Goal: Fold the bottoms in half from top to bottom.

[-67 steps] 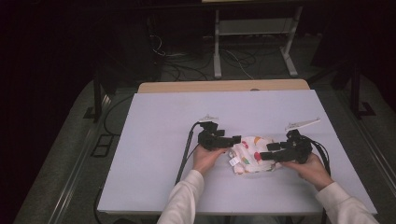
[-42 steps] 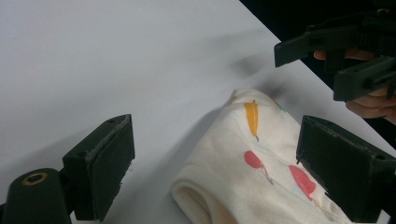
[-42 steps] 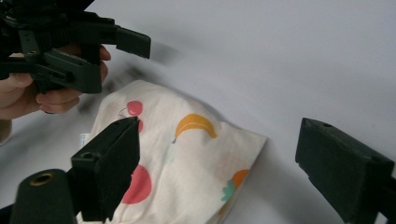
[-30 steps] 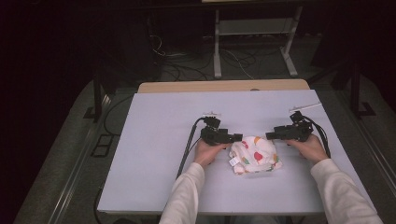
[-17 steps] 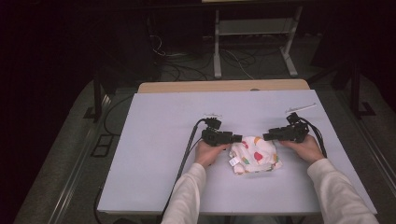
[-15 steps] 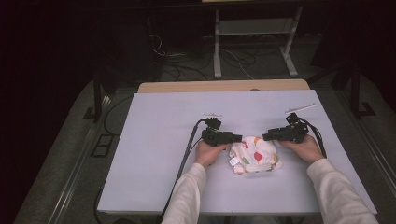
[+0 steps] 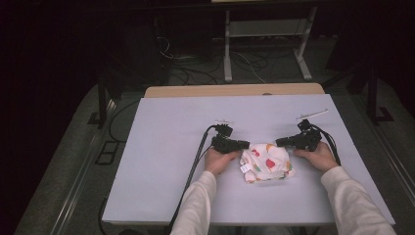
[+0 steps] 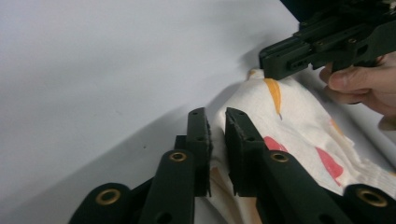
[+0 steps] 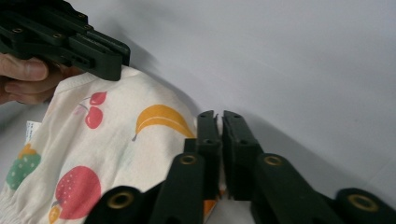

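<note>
A small white cloth (image 7: 268,161) printed with coloured fruit lies folded on the white table, between the two hands. My left gripper (image 7: 247,144) points right at the cloth's far left corner. Its jaws have just been closing, and in the left gripper view a fold of the cloth (image 8: 299,126) is pinched in my left gripper (image 8: 215,114). My right gripper (image 7: 280,143) points left at the far right corner. Its jaws have just been closing too. In the right gripper view the edge of the cloth (image 9: 107,149) is nipped low in my right gripper (image 9: 219,116).
The white table top (image 7: 161,147) has a wooden strip (image 7: 235,90) along its far edge. A thin white strip (image 7: 313,114) lies at the back right. A black cable (image 7: 195,161) trails from the left gripper towards the front. A metal stand (image 7: 264,49) and loose cables sit on the dark floor beyond.
The two grippers left the middle of the cloth and went to its far corners. Over the last second the right gripper edged left, up to the cloth's corner.
</note>
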`<state>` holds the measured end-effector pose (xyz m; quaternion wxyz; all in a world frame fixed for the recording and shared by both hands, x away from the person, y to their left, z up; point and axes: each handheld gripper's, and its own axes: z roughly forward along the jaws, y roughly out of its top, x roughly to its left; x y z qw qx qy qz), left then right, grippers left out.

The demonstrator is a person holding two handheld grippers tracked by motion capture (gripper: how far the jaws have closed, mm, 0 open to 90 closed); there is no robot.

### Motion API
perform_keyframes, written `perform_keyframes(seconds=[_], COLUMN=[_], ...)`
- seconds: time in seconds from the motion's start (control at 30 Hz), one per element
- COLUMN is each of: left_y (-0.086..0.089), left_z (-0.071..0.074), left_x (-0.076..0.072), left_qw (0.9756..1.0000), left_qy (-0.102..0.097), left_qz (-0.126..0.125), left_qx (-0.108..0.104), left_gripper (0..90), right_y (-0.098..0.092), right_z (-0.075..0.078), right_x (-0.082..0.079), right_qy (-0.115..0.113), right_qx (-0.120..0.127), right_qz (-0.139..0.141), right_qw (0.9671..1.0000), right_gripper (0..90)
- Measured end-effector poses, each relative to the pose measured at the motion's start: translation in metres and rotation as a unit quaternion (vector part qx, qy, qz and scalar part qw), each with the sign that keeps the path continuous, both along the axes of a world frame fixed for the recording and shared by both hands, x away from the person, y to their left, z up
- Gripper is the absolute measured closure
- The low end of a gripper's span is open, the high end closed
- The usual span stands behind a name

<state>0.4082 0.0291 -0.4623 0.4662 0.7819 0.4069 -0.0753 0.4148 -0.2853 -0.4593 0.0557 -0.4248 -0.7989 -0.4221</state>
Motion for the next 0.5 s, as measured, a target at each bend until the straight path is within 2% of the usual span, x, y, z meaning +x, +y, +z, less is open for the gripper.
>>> perform_keyframes(seconds=[0.17,0.27,0.5], left_y=[0.001,0.003,0.008], left_z=[0.004,0.008,0.015], left_x=[-0.002,-0.003,-0.006], left_qw=[0.9995,0.9989,0.9975], left_qy=[-0.027,-0.042,-0.062], left_qz=[0.0,0.005,0.004], left_qx=[0.016,0.021,0.034], left_gripper=[82.8,83.3,83.6], right_y=[-0.001,-0.003,0.003], right_z=[0.005,0.008,0.013], right_x=[-0.002,-0.003,-0.004], right_qy=[-0.008,-0.013,-0.023], right_qx=[-0.007,-0.001,-0.006], right_qz=[-0.005,-0.017,-0.026], right_qw=[0.9999,0.9998,0.9994], right_gripper=[87.9,88.1,88.2])
